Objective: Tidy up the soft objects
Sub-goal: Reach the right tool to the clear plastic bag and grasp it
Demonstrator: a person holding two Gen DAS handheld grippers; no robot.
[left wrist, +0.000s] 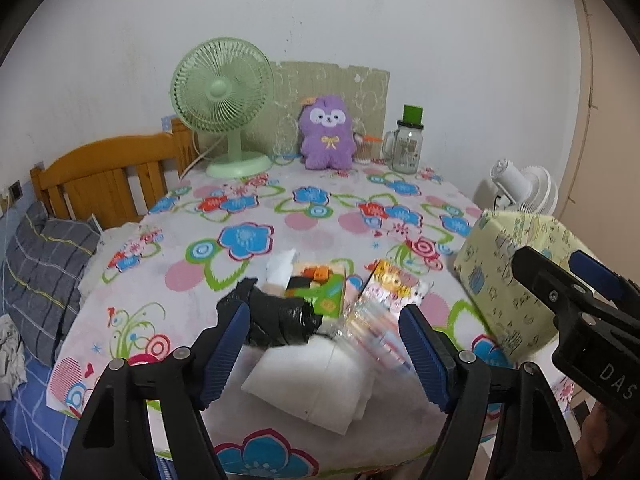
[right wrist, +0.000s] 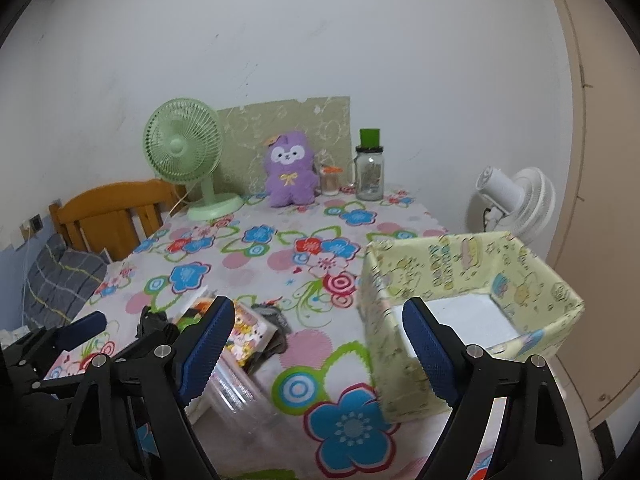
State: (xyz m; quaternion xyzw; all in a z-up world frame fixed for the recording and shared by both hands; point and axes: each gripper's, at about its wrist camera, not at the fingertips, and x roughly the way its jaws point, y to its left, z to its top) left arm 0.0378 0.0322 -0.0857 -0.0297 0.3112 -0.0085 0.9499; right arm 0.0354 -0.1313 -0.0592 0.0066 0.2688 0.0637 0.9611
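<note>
Nearest the lens, the left gripper (left wrist: 324, 344) stood spread, its blue pads apart and pinching nothing; framed between them on the flowered tablecloth (left wrist: 256, 208) lay a folded white cloth (left wrist: 308, 384), a crumpled black plastic bag (left wrist: 280, 320) just behind it and a blurred clear packet with cartoon print (left wrist: 384, 312) beside it. A green and orange box (left wrist: 320, 284) sat just past the bag. The right gripper (right wrist: 318, 344) was likewise spread and empty, its right finger in front of the near wall of the pale yellow printed storage box (right wrist: 472, 272), which stood open on the table's right side with a white floor showing inside. Farther back, against the wall, stood a green desk fan (left wrist: 222, 100), a purple plush toy (left wrist: 328, 132) and a glass jar with a green lid (left wrist: 408, 144). A white fan (right wrist: 516, 200) stood beyond the table's right edge.
</note>
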